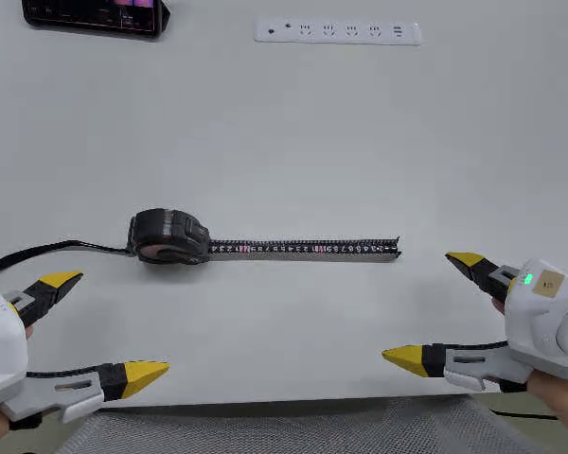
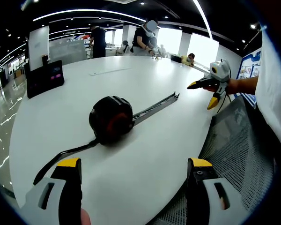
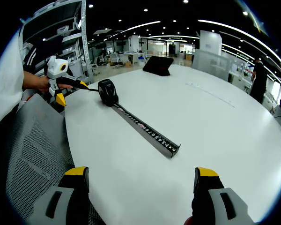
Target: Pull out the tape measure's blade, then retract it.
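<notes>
Tape measure (image 1: 168, 237) lay on worktop (image 1: 284, 123), blade (image 1: 303, 249) extended to its right. Left tongs (image 1: 114, 323) and right tongs (image 1: 427, 306) gaped empty, nearer than it. Best retract: pin tape measure, feed blade back slowly.

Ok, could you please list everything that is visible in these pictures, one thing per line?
table: one, white, under everything.
tape measure: one, black, lying left of the table's centre.
blade: one, dark with markings, pulled out to the right, flat on the table.
strap: one, black, trailing left from the tape measure.
power strip: one, white, at the far side.
screen device: one, black, far left corner.
mesh surface: one, grey, at the near table edge.
left tongs: one, white with yellow tips, open, near left, holding nothing.
right tongs: one, white with yellow tips, open, near right, holding nothing.
</notes>
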The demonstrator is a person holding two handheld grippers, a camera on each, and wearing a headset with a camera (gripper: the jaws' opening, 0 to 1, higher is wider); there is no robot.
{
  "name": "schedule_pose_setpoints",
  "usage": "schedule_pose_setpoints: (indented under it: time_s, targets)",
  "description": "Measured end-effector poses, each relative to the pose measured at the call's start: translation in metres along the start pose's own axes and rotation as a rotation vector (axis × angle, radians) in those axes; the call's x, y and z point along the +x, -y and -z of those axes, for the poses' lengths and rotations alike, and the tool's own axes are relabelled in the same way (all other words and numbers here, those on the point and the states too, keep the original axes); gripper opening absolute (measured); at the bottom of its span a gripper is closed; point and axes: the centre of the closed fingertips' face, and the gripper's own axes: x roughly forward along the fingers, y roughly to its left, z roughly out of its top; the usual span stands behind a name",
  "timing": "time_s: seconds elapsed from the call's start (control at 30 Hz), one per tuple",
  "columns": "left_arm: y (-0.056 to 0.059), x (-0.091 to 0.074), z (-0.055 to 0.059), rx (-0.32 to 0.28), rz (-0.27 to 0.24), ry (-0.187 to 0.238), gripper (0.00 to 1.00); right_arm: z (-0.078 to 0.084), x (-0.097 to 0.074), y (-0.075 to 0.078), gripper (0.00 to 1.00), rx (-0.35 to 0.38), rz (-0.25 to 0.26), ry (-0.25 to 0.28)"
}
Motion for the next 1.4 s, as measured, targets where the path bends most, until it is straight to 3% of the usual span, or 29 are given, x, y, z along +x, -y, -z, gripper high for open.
schedule_pose_setpoints:
  time_s: [1.4]
  targets:
    - [-0.0008,-0.0011,-0.0025,-0.011,-0.003,0.010,0.91,-0.0044,-0.0048,0.0002,0.92,-0.008,0.005,0.009]
